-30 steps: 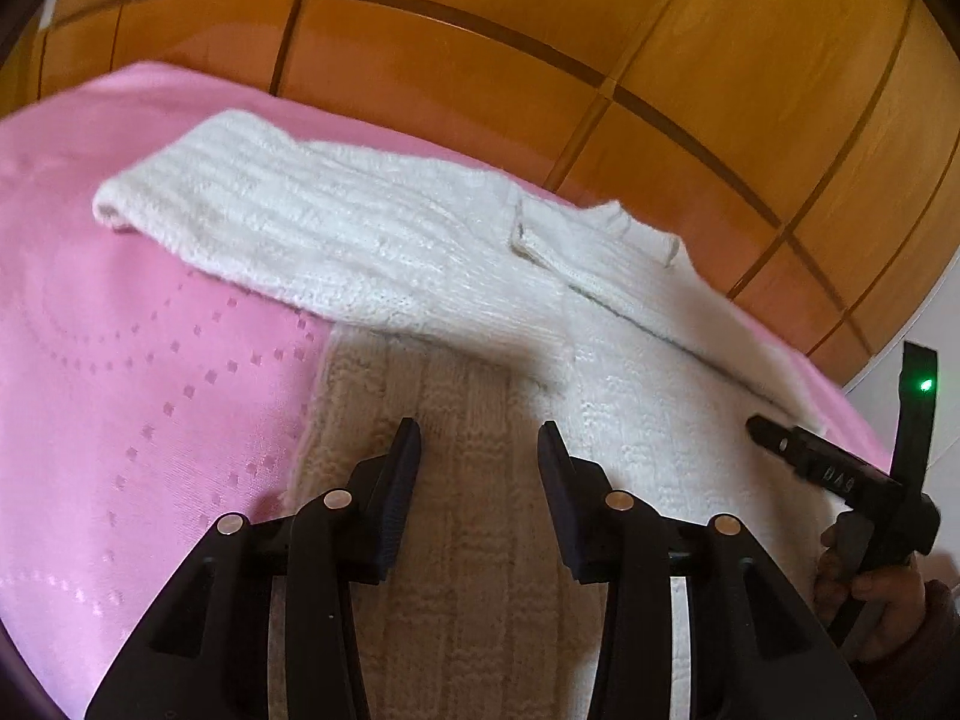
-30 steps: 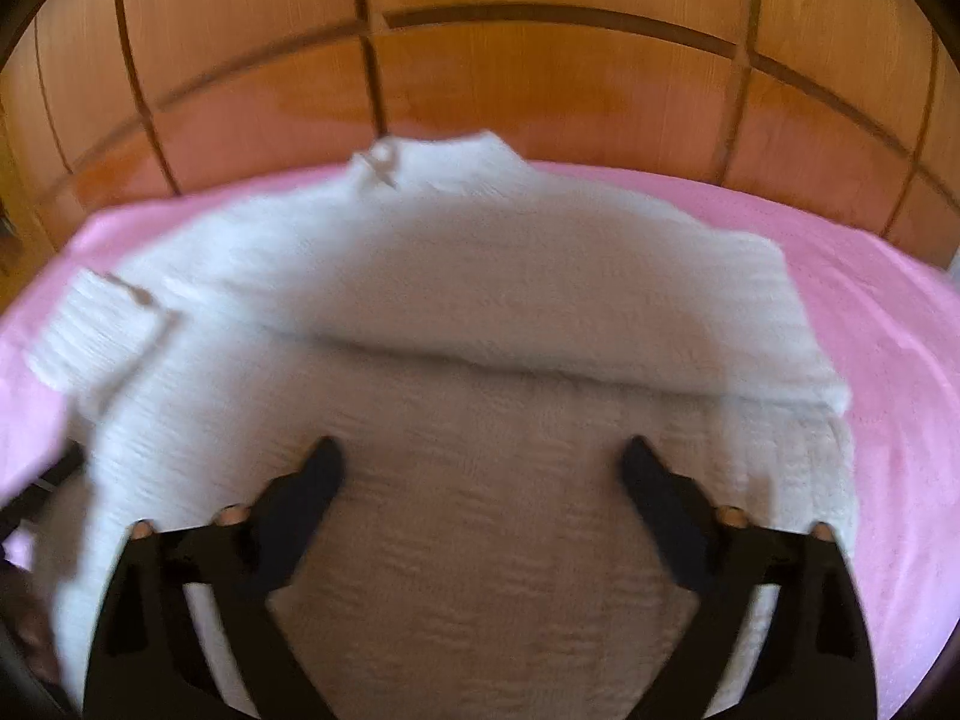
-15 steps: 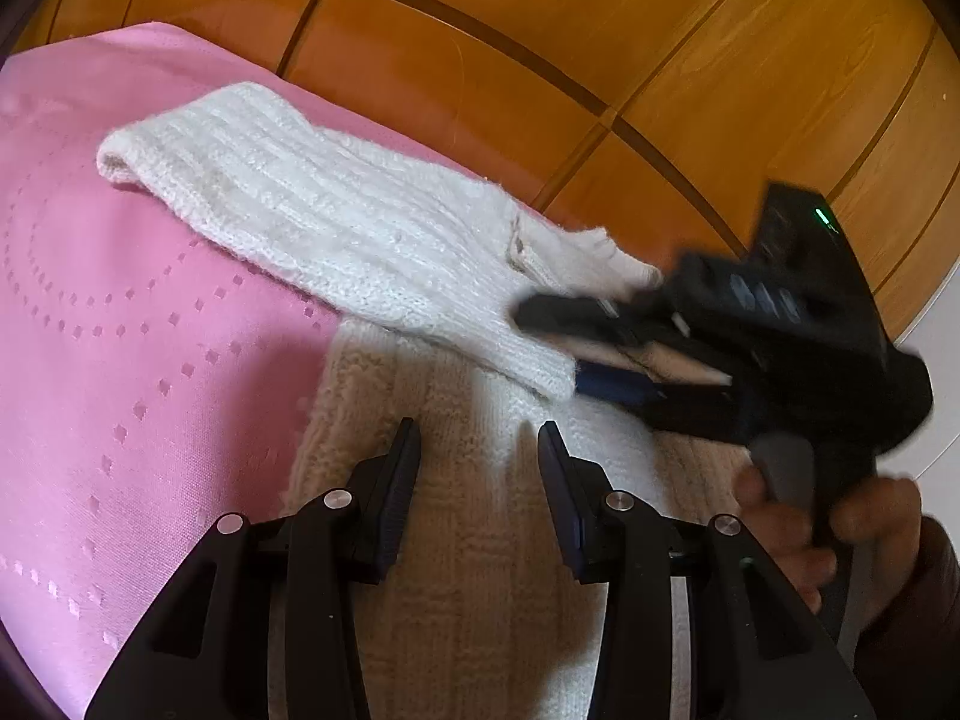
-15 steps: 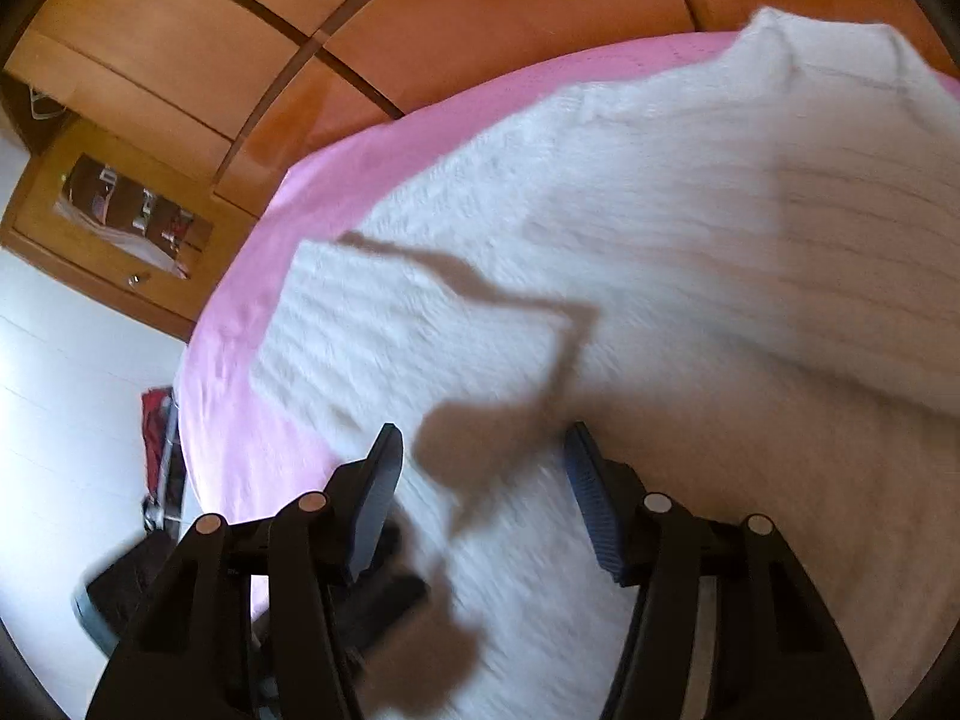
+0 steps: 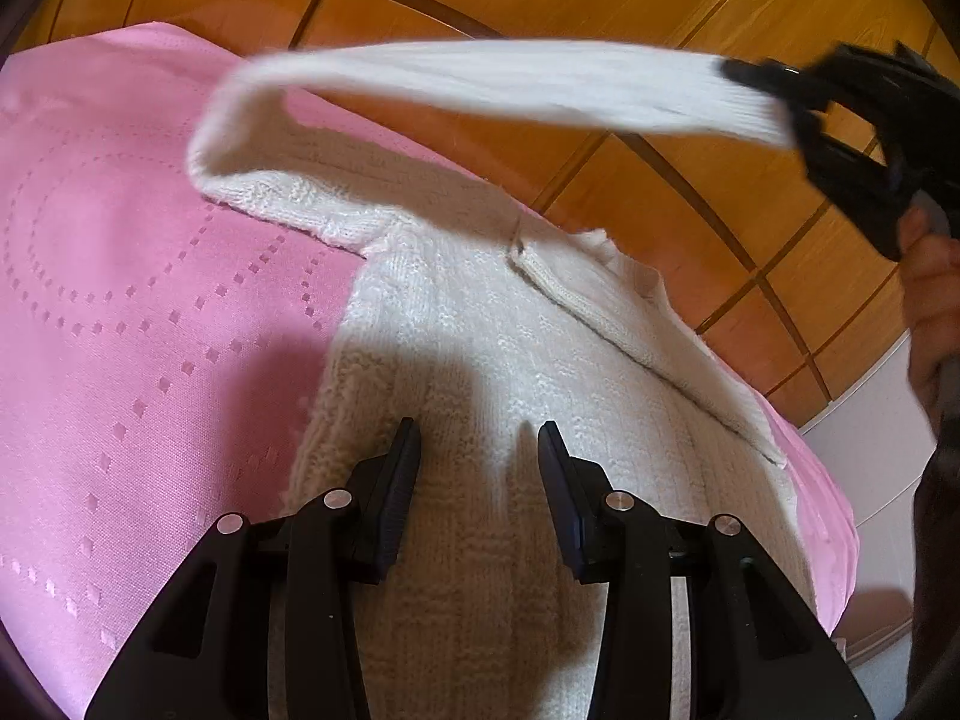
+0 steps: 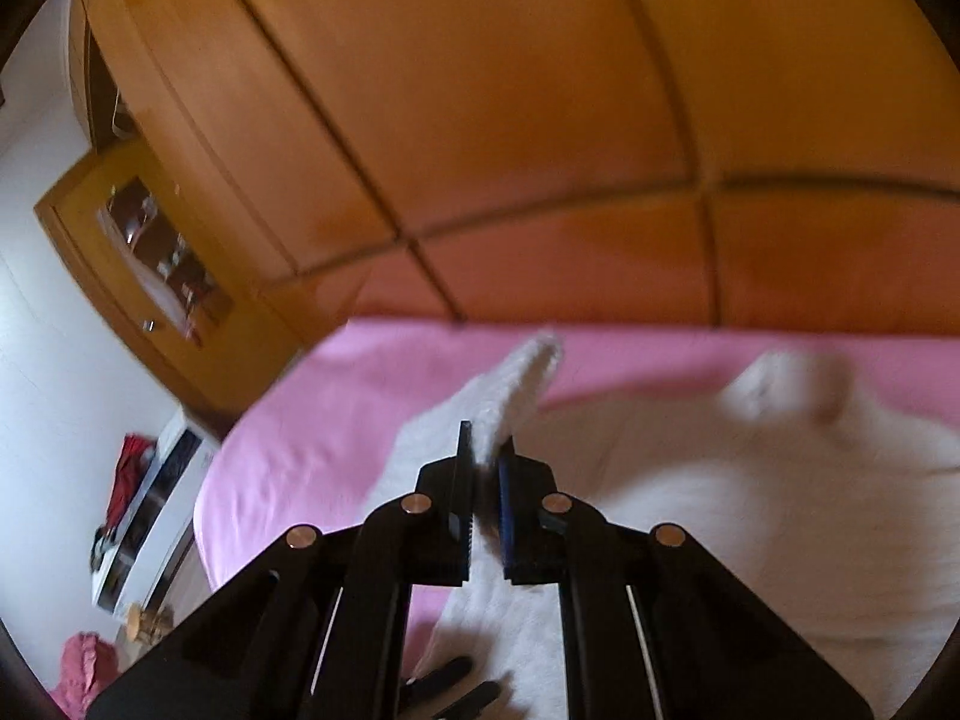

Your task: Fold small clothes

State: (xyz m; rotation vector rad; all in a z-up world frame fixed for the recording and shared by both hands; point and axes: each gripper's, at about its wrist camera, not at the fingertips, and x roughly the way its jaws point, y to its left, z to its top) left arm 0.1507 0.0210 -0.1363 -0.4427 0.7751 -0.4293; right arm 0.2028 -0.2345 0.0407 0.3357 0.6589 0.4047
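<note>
Sweater (image 5: 540,396): white knit, spread flat on the pink bedspread (image 5: 138,312) of the bed.
Sleeve (image 5: 480,84): lifted off the bed, stretched across above the sweater body.
Right gripper (image 6: 485,456): jaws have just been closing; clenched on the sleeve cuff.
Left gripper (image 5: 477,450): jaws part-open, empty, over the sweater's lower body.
Background: wooden wardrobe (image 5: 600,6).

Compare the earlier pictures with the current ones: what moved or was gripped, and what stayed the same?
The right gripper has just been closing and is now shut on the cuff of the sweater's sleeve, which it has lifted off the pink bedcover and swung across above the sweater body. The left gripper stays part-open, hovering over the hem; the body has not shifted.
</note>
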